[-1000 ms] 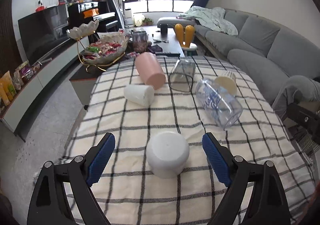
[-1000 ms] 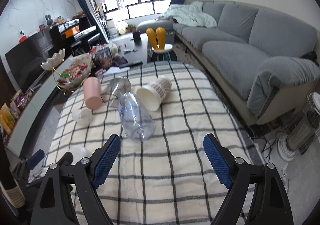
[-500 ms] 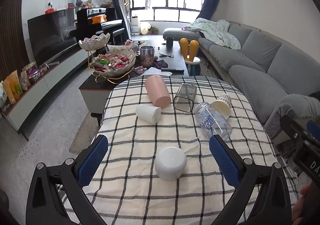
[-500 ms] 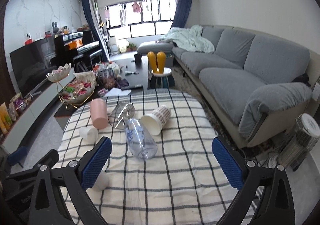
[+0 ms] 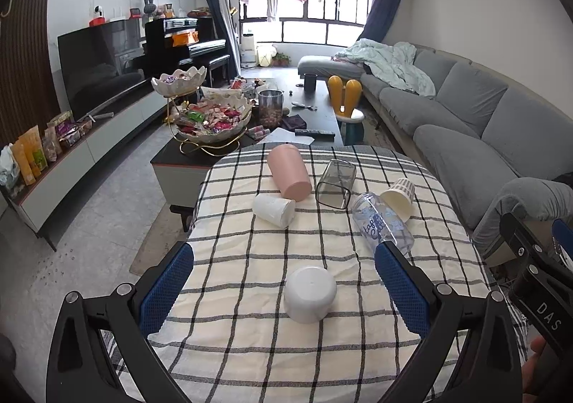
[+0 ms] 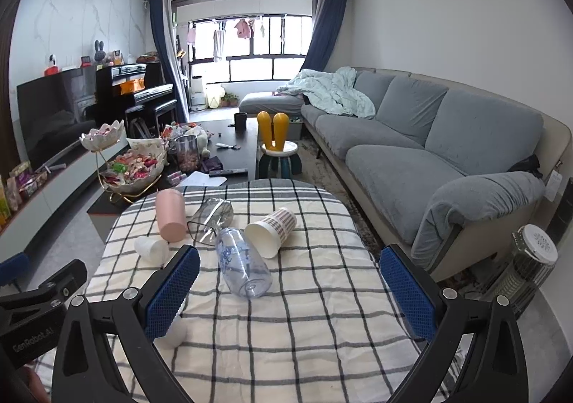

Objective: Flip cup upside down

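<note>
**Hovering over a table of tipped cups**

Hanging above the near end of the checked tablecloth (image 5: 250, 252), the left gripper (image 5: 284, 290) has its blue pads spread wide, pinching nothing. Between those pads, lower down, the white cup (image 5: 310, 294) stands mouth-down on the cloth, flat base up, touching neither pad.

Everything else lies beyond the white cup. A small white cup (image 5: 274, 210) lies on its side, with the pink cup (image 5: 289, 172) just behind it, also toppled. Right of the pink cup lies a clear glass (image 5: 336, 183), mouth toward the white cup. Right again, a clear bottle (image 5: 382, 224) with blue lettering rests on its side against a striped paper cup (image 5: 398, 197).

The right gripper (image 6: 288, 290) is spread wide too, holding nothing, over the cloth on the sofa (image 6: 412, 138) side of the white cup. From that view the bottle lies just ahead of its pads, and the white cup peeks out under the left pad (image 6: 171, 292).
</note>
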Demonstrator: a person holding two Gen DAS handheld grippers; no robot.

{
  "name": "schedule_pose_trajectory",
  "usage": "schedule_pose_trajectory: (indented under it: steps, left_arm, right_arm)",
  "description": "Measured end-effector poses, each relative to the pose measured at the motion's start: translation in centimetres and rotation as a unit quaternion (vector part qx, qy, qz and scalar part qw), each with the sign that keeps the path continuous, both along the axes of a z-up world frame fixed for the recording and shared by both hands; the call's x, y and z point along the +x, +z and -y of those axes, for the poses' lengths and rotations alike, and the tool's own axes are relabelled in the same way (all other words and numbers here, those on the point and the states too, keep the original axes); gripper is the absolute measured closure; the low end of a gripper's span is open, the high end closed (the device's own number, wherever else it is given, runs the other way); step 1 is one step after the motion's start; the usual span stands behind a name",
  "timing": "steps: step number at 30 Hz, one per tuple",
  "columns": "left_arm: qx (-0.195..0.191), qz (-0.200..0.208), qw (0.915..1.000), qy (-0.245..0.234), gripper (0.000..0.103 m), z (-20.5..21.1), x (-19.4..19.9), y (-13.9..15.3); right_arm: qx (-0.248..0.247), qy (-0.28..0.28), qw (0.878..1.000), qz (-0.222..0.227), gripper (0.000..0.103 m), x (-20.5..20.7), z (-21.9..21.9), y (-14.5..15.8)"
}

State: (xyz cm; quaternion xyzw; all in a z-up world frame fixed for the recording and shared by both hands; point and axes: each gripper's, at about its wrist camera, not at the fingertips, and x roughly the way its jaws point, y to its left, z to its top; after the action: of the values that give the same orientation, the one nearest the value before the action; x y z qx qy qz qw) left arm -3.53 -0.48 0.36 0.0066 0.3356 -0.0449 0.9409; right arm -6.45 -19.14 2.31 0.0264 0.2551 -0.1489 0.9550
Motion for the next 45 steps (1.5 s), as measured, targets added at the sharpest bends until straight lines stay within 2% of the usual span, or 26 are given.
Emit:
schedule_pose_trajectory:
  steps: [45]
  left_arm:
    - [-0.001, 0.003, 1.0000, 0.007, 0.000, -0.5, -0.1, 0.8]
  right_arm:
    - [0.004, 0.005, 1.000, 0.000, 0.002, -0.1, -1.3, 0.8]
